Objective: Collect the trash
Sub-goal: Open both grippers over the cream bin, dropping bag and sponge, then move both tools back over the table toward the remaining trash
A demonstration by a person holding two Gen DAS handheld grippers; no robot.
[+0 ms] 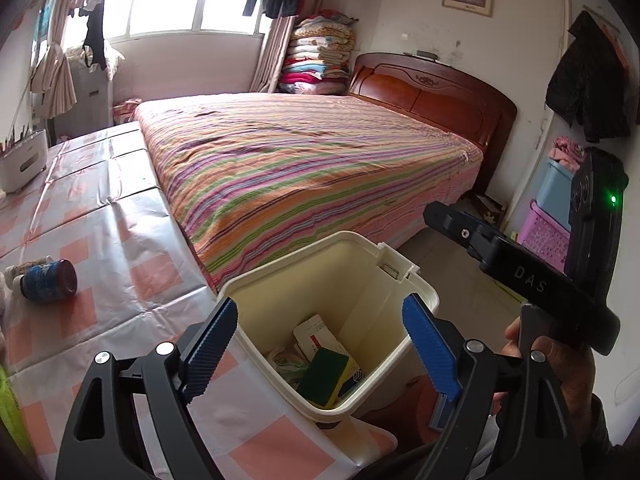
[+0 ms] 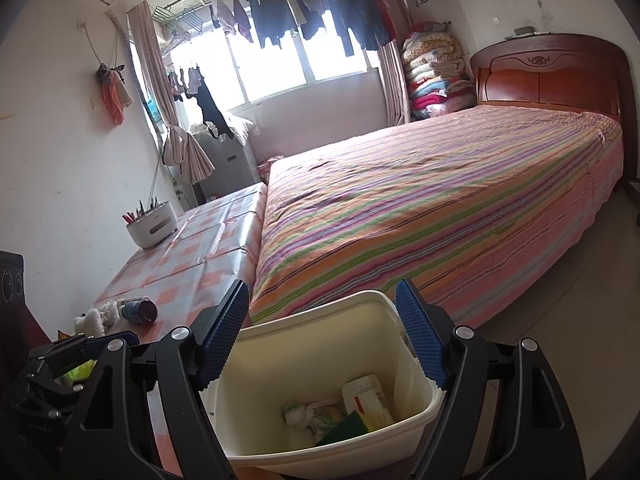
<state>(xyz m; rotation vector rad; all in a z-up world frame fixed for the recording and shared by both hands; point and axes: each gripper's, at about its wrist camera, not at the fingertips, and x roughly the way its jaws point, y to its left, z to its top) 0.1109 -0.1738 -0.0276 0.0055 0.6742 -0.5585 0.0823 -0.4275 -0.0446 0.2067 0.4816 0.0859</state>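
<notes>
Left gripper [image 1: 320,344] hangs right over the bin [image 1: 416,292], jaws spread wide, nothing between them. Down inside the bin: a green sponge [image 1: 322,376], a white carton [image 1: 316,334] and some crumpled wrappers [image 1: 286,362], all lying on the bottom. The bin stands at the tabletop's [image 1: 120,264] edge, just beside the striped bed [image 1: 304,160].

Right gripper [image 2: 322,336] is over the same bin [image 2: 280,344] from the other side, jaws also apart and empty, the bin's rim showing between them. From the left camera you catch the right tool's body, with a hand [image 1: 560,364] wrapped round its handle.

Still on the tabletop: a blue can [image 1: 50,280] lying on its side, near the left edge, with some white crumpled bits [image 2: 98,316] touching it. Farther back sits a white holder [image 2: 154,222] with sticks poking out. Something yellow-green [image 2: 78,372] lies at the near left corner, partly hidden behind the left tool; can't tell what it is.
</notes>
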